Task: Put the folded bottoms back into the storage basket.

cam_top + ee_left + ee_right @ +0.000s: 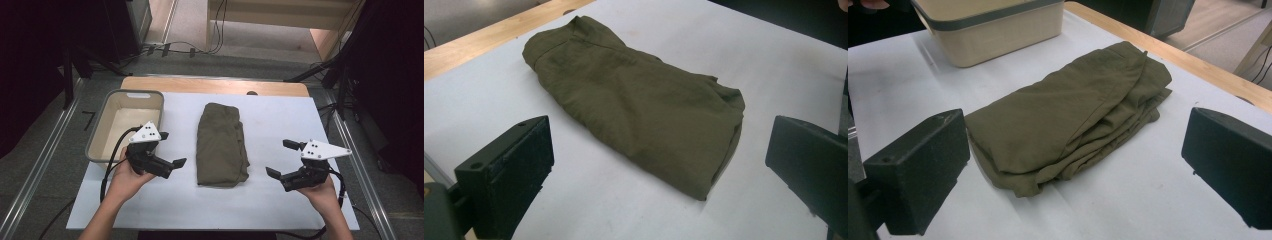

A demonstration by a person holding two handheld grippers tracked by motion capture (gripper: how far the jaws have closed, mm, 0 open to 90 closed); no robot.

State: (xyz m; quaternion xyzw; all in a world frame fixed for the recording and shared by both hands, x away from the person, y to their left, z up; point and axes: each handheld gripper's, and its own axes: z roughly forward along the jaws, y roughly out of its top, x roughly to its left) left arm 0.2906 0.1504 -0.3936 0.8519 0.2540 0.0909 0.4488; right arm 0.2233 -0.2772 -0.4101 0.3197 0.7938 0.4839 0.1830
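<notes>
Spanning the tabletop: a white sheet (pixel 280 115) covered nearly all of the table, with a strip of bare wood (pixel 210 85) showing along the far edge.
Far left: dark room, a black stand leg (pixel 67 75) on grey carpet (pixel 45 130), a metal rail (pixel 37 170) running along the table's left side.
Bin: a beige plastic tub (pixel 97 142) with a grey rim sat at the sheet's left edge, far half; nothing seen inside it.
Left gripper (pixel 170 150): held in the left hand (pixel 125 177) just in front of the tub's near right corner, jaws spread wide, nothing between them, pointing toward the cloth.
Cloth: folded olive-green garment (pixel 220 145) lay flat at the middle of the sheet, long side running away from the person, looser folded edges along its right side; well apart from the tub, touched by neither gripper.
Right gripper (pixel 284 159): held in the right hand (pixel 320 192) near the sheet's right front, jaws spread wide and empty, facing the cloth's near right corner.
Far right: black stand legs (pixel 325 70), cables (pixel 330 107) on the carpet, a second rail (pixel 360 175).
Background: pale wooden furniture (pixel 280 15) beyond the table, black cables (pixel 190 47) trailing on the floor.
</notes>
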